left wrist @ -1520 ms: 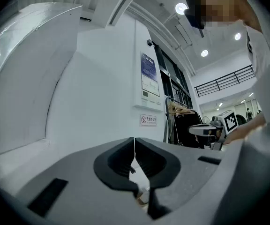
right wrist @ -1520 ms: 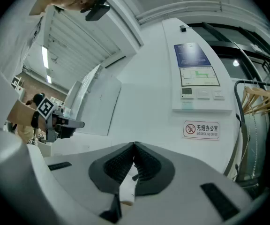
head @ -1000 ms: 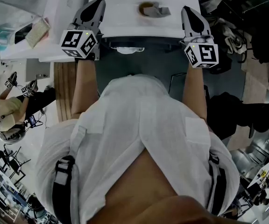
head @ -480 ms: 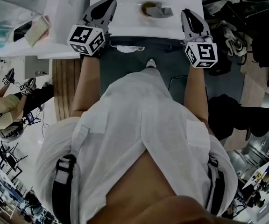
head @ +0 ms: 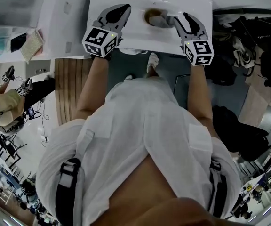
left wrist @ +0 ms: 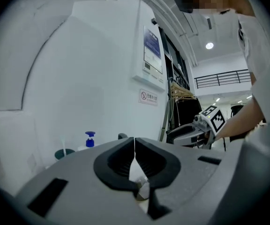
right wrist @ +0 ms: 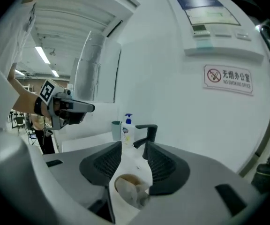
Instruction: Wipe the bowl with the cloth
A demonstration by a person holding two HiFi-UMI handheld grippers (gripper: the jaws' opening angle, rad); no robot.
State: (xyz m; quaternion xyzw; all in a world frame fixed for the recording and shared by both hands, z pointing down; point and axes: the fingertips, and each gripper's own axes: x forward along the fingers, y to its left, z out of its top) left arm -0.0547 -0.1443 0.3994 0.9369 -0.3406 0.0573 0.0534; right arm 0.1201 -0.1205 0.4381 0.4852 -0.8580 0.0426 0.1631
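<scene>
Both claws have dropped toward the bowl [head: 149,16], which sits at the middle of the bench [head: 140,34] and holds the crumpled cloth [head: 162,21]. The right claw [right wrist: 134,148] has just been spreading, with nothing pinched. The left claw [left wrist: 134,142] is pressed together. The wall sign [right wrist: 228,78] reads "NO SMOKING OFFICE".

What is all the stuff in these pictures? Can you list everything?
counter: 1, white, under both tools
bowl: 1, brown, on the counter
cloth: 1, grey, inside the bowl
tap: 1, black, at the back of the counter
soap bottle: 1, white with a blue pump, beside the tap
cup: 1, teal, next to the soap bottle
sign: 1, white with a red circle, on the wall
left tool: 1, grey, left of the bowl, shut, empty
right tool: 1, grey, pointing at the bowl, jaws just opened, holding nothing
</scene>
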